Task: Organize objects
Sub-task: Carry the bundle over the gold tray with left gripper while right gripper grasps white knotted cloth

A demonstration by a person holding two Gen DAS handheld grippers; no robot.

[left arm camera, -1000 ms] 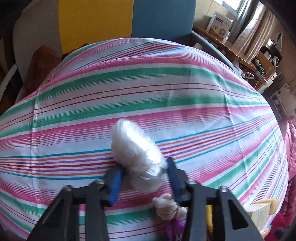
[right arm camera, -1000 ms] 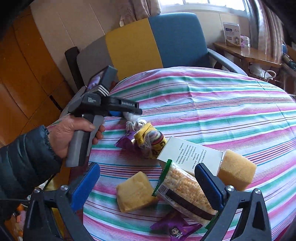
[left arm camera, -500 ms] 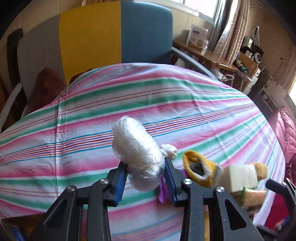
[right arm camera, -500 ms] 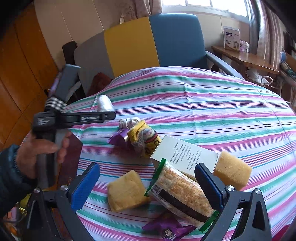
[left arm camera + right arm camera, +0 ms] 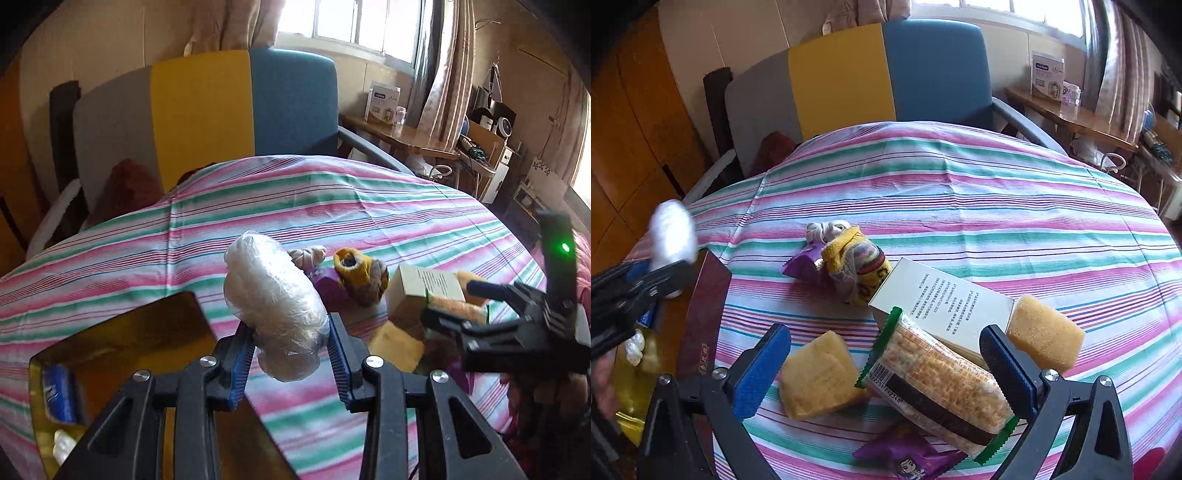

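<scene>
My left gripper (image 5: 291, 354) is shut on a white plastic-wrapped bundle (image 5: 271, 295) and holds it in the air beside an open box with a dark red lid (image 5: 122, 339) at the table's left edge. The bundle also shows in the right wrist view (image 5: 672, 232). My right gripper (image 5: 886, 362) is open above a cracker packet (image 5: 938, 384), with a yellow sponge (image 5: 820, 376) at its left finger. A white carton (image 5: 942, 302), a second sponge (image 5: 1045, 332), rolled socks (image 5: 857, 266) and purple sachets (image 5: 908, 458) lie around.
A striped cloth (image 5: 960, 192) covers the round table. A grey, yellow and blue armchair (image 5: 868, 74) stands behind it. The box (image 5: 639, 369) holds a blue packet and small white items. A wooden side table (image 5: 406, 136) stands at the right.
My left gripper has carried the white bundle back and to the left, away from the pile, to beside the open box. My right gripper has stayed open over the cracker packet.
</scene>
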